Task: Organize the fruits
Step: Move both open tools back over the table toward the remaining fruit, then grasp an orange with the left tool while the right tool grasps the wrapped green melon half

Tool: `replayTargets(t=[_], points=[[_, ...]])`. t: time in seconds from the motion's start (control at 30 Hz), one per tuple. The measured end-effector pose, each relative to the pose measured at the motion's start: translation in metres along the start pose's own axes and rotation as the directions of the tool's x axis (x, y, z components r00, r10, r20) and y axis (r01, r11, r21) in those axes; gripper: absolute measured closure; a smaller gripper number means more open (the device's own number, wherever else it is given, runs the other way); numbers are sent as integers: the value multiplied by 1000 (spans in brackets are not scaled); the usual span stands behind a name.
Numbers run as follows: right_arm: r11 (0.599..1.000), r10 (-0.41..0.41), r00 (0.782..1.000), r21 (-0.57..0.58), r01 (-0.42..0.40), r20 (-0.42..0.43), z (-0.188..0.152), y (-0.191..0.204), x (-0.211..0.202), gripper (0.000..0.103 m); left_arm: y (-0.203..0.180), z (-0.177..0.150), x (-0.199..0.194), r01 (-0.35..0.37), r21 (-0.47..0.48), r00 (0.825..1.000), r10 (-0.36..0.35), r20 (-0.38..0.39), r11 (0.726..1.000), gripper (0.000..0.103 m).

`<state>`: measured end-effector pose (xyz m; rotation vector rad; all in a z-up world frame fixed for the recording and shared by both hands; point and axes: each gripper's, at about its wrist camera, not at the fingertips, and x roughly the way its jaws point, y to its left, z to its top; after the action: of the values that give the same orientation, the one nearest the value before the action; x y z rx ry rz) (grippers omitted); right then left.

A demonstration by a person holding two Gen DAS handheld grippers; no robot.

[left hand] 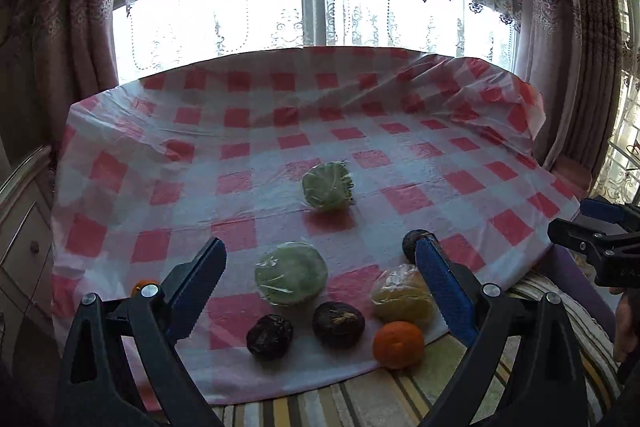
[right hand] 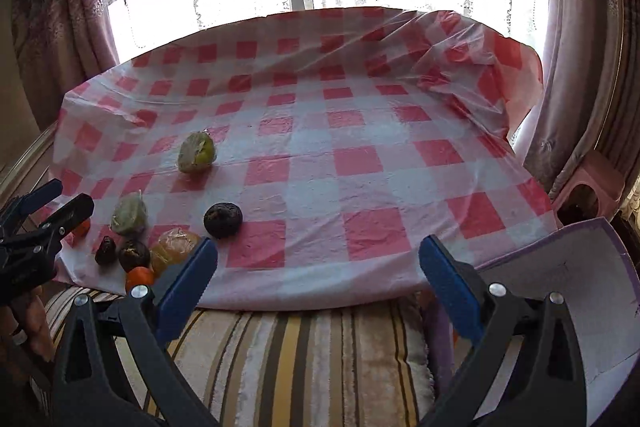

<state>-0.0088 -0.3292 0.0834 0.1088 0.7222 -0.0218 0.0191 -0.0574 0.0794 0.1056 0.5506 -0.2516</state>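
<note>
Fruits lie on a red-and-white checked cloth (left hand: 280, 131). In the left wrist view: two plastic-wrapped green fruits (left hand: 327, 186) (left hand: 291, 273), a wrapped yellow fruit (left hand: 402, 293), two dark fruits (left hand: 269, 335) (left hand: 338, 323), a third dark fruit (left hand: 414, 245) behind the right finger, an orange (left hand: 398, 344) and another orange (left hand: 144, 287) at the left. My left gripper (left hand: 320, 287) is open above the near cluster, holding nothing. My right gripper (right hand: 318, 269) is open and empty over the cloth's near edge; the lone dark fruit (right hand: 223, 220) lies just ahead-left of it.
A purple-edged white box (right hand: 592, 291) stands at the right, beside the cloth. Striped fabric (right hand: 304, 359) lies under the near edge. Curtains and a window are behind the table; a wooden drawer unit (left hand: 24, 239) is at the left. The right half of the cloth holds no fruit.
</note>
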Motion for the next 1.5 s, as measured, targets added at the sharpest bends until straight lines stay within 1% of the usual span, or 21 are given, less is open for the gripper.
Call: replayTargets(t=[0.17, 0.2, 0.23, 0.3, 0.37, 0.43, 0.53, 0.6, 0.63, 0.73, 0.83, 0.87, 0.93, 0.97, 1.03, 1.13, 1.33, 1.5], points=[[999, 37, 999, -32, -37, -20, -2, 24, 13, 2, 61, -13, 5, -79, -113, 996, 74, -50, 990, 12], [998, 44, 999, -39, -45, -24, -2, 29, 15, 2, 71, -14, 7, -97, -131, 994, 90, -63, 987, 13], [997, 53, 998, -45, -55, -28, -2, 33, 18, 2, 79, -16, 10, -115, -145, 991, 105, -80, 983, 16], [996, 70, 997, -61, -72, -40, -2, 43, 25, 2, 91, -19, 16, -133, -157, 986, 115, -117, 979, 21], [993, 84, 995, -79, -88, -51, -1, 54, 31, 2, 100, -23, 23, -143, -155, 982, 120, -147, 977, 21], [990, 98, 993, -97, -103, -59, 1, 66, 36, 2, 109, -27, 28, -153, -156, 977, 125, -173, 976, 25], [985, 117, 991, -122, -124, -63, 5, 86, 44, 2, 120, -33, 34, -170, -155, 969, 136, -205, 973, 26], [980, 120, 991, -149, -129, -66, 7, 101, 49, 2, 125, -37, 39, -184, -132, 962, 151, -225, 974, 27], [978, 118, 991, -166, -128, -67, 8, 108, 52, 2, 126, -38, 40, -181, -128, 962, 148, -231, 975, 30], [968, 104, 992, -224, -116, -66, 12, 131, 59, 2, 132, -41, 44, -170, -138, 960, 132, -245, 976, 31], [956, 85, 994, -275, -99, -65, 14, 153, 65, 2, 135, -43, 49, -185, -143, 953, 142, -267, 972, 32], [953, 82, 995, -288, -97, -64, 14, 159, 67, 2, 136, -44, 51, -187, -145, 951, 142, -276, 972, 34], [947, 76, 995, -307, -92, -64, 15, 172, 71, 2, 136, -45, 56, -182, -141, 948, 136, -289, 973, 41], [944, 69, 995, -318, -87, -67, 15, 178, 73, 2, 136, -46, 58, -185, -136, 946, 139, -292, 973, 42], [936, 57, 996, -343, -78, -69, 16, 190, 78, 2, 136, -47, 60, -184, -134, 944, 137, -299, 974, 53], [921, 49, 995, -381, -79, -86, 15, 209, 85, 2, 137, -49, 62, -167, -138, 946, 119, -301, 976, 57], [896, 11, 994, -440, -59, -111, 11, 237, 101, 2, 137, -51, 61, -163, -135, 950, 118, -289, 977, 58], [883, -18, 992, -467, -43, -125, 9, 250, 113, 2, 137, -52, 60, -162, -136, 951, 118, -286, 977, 58]])
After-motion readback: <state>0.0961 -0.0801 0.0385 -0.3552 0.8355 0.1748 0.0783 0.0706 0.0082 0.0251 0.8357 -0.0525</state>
